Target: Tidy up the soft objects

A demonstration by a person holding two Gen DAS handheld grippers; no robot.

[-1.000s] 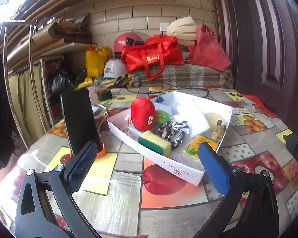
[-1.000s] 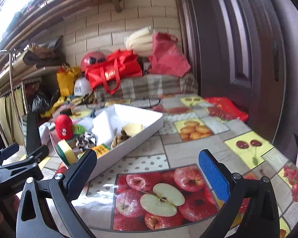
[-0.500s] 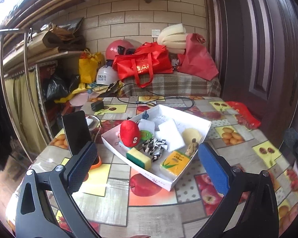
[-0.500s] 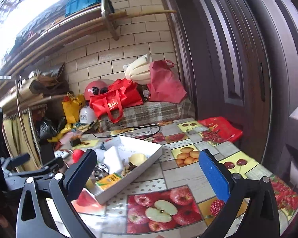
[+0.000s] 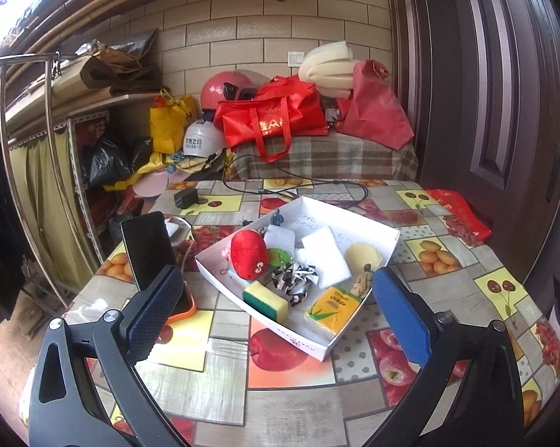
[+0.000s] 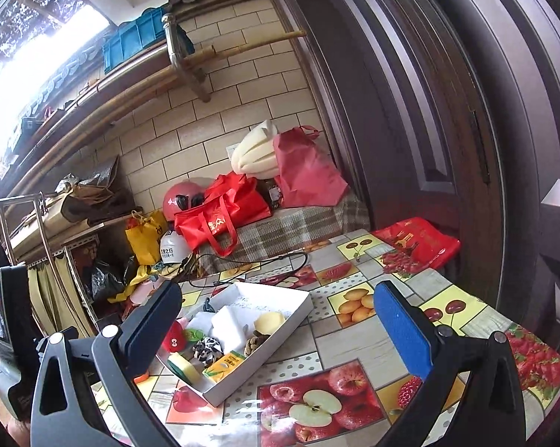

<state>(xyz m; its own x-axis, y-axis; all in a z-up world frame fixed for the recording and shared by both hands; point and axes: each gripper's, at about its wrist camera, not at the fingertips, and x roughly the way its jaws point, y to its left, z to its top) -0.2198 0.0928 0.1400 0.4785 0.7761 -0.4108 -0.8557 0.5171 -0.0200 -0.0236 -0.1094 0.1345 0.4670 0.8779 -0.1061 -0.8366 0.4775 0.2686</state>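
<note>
A white cardboard tray (image 5: 386, 232) sits mid-table; it also shows in the right wrist view (image 6: 298, 307). In it lie a red plush toy (image 5: 248, 249), a yellow-green sponge (image 5: 265, 301), a zebra-print cloth (image 5: 293, 279), a white foam block (image 5: 324, 255), a yellow tissue pack (image 5: 332, 309), a pale round sponge (image 5: 362, 253) and a small brown figure (image 5: 362, 283). My left gripper (image 5: 276, 316) is open and empty, held above and in front of the tray. My right gripper (image 6: 276, 329) is open and empty, higher up, to the tray's right.
A black phone (image 5: 149, 257) stands on an orange holder at the table's left. A cable (image 5: 295, 188) and charger (image 5: 186, 198) lie behind the tray. A red bag (image 6: 417, 246) lies at the table's right edge by the dark door (image 6: 447, 111). Bags and helmets crowd the bench behind.
Both grippers have pulled back and risen away from the tray, which now looks smaller. The right gripper has tilted upward. Both stay open and empty.
</note>
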